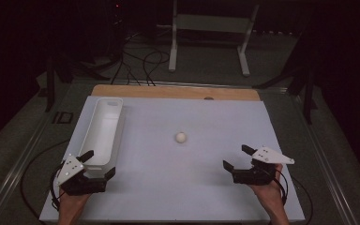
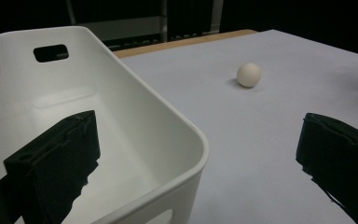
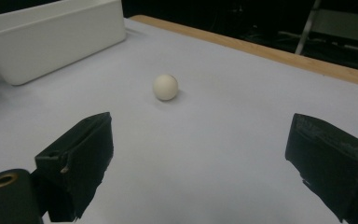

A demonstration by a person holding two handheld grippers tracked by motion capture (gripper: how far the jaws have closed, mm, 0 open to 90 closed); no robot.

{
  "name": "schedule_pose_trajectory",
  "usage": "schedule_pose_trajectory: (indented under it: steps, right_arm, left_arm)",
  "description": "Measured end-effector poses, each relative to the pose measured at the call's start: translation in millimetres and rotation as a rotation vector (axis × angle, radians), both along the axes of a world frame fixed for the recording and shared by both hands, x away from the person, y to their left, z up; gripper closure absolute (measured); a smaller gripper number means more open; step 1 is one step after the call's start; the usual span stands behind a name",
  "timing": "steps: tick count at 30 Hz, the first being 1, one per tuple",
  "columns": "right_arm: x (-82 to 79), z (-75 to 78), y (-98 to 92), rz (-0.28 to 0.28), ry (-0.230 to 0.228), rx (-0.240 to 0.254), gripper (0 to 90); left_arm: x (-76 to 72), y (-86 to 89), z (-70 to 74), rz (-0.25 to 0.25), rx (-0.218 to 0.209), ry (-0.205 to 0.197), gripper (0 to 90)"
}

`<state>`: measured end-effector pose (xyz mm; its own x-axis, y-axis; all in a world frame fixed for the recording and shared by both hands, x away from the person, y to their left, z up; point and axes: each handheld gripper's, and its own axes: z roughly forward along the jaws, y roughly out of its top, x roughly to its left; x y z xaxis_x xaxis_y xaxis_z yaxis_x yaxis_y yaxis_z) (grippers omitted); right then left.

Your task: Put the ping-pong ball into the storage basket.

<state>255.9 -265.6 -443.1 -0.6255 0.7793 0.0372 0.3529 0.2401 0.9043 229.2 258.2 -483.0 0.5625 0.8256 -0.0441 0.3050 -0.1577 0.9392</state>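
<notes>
A small white ball (image 1: pixel 181 137) (image 2: pixel 249 74) (image 3: pixel 165 87) rests near the middle of the white tabletop (image 1: pixel 178 178). A long white bin (image 1: pixel 102 130) (image 2: pixel 121 135) (image 3: pixel 51 37) lies empty along the left side. My left gripper (image 1: pixel 99 164) (image 2: pixel 196 158) is open at the bin's near end, one jaw over the bin's inside and the other outside its wall. My right gripper (image 1: pixel 237 157) (image 3: pixel 196 158) is open at the near right, well short of the ball, nothing between its jaws.
A wooden strip (image 1: pixel 176 92) borders the table's far edge. Beyond it a white frame stand (image 1: pixel 211 33) and dark cables (image 1: pixel 140 65) sit on the floor. Dark tripod legs (image 1: pixel 51 79) stand at the left and right of the table.
</notes>
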Motion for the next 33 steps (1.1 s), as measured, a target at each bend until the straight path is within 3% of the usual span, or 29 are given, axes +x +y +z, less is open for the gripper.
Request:
schedule_pose_trajectory:
  steps: [12, 16, 33]
  right_arm:
    - [13.0, 9.6, 8.6, -0.002, 0.030, -0.011, 7.0]
    - [18.3, 14.7, 13.5, -0.012, 0.026, -0.038, 7.1]
    - [35.4, 28.8, 31.8, 0.029, 0.062, -0.091, 7.0]
  left_arm:
    - [1.4, 1.2, -2.9, 0.004, 0.006, 0.011, 0.1]
    - [1.8, 1.8, -4.1, 0.011, 0.010, 0.013, 0.1]
    - [4.6, 1.2, -8.5, 0.005, 0.022, 0.026, 0.1]
